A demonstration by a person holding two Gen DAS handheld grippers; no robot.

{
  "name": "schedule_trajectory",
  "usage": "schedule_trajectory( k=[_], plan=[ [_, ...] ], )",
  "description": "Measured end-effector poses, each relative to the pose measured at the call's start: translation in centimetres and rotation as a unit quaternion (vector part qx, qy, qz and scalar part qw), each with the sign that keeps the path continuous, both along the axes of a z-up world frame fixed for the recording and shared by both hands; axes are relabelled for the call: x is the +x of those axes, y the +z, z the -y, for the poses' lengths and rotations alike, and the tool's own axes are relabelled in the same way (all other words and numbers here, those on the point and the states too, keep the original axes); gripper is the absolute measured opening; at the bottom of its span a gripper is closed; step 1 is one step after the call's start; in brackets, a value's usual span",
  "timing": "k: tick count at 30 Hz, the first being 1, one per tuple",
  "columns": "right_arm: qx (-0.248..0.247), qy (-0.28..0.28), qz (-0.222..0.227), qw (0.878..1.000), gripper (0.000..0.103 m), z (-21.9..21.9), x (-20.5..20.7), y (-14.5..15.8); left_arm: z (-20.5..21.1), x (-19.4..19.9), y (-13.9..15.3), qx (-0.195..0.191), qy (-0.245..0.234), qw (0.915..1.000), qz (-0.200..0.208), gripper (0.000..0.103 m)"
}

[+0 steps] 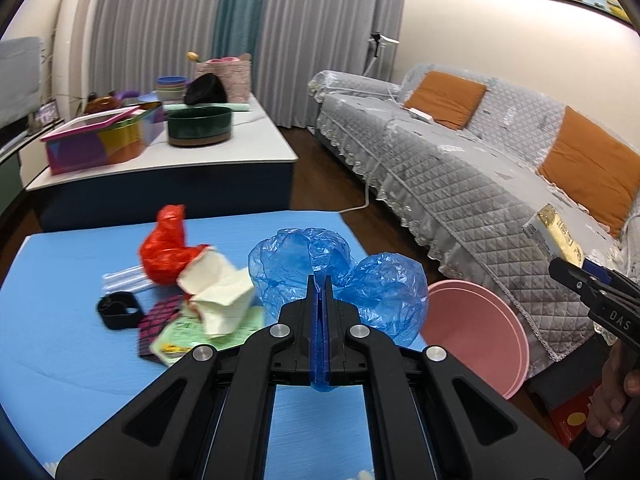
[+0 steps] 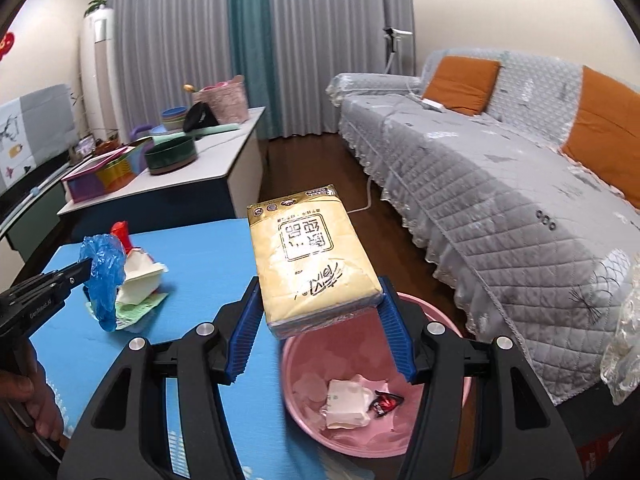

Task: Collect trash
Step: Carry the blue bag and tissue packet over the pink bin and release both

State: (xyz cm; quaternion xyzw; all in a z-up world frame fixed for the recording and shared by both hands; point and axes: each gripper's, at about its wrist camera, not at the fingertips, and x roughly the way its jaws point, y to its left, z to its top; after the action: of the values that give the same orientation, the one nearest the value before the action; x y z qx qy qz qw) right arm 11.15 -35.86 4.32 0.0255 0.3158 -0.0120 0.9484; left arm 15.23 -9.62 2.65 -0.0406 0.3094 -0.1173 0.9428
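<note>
Both claws carry trash near the pink basin [image 2: 304, 432].
The right gripper [image 2: 320, 320] grasps the tissue pack [image 2: 312, 256] only at its near end; it may tip out early. The left gripper [image 1: 319, 300], clenched on thin blue plastic [image 1: 340, 280], may tear it.

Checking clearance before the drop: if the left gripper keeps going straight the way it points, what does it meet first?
Nothing soon, probably. The left gripper, shut on the blue plastic bag, points past the blue table's edge toward the floor gap before the sofa. The pink bin sits right of that line; depth unclear.
</note>
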Motion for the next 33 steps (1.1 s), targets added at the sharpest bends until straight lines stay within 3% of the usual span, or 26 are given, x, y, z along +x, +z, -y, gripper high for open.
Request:
schedule_trajectory(
  k=[20,33],
  plan=[
    [0.006,-0.064,-0.010,0.998,0.057,7.5,-1.2,-1.4,9.6,0.5,-1.2,0.009,-0.086,0.9963,0.002,0.001],
    [0.008,-0.078,-0.019,0.997,0.057,9.5,-1.0,-2.3,13.7,0.9,-2.9,0.018,-0.129,0.9913,-0.016,0.001]
  ],
)
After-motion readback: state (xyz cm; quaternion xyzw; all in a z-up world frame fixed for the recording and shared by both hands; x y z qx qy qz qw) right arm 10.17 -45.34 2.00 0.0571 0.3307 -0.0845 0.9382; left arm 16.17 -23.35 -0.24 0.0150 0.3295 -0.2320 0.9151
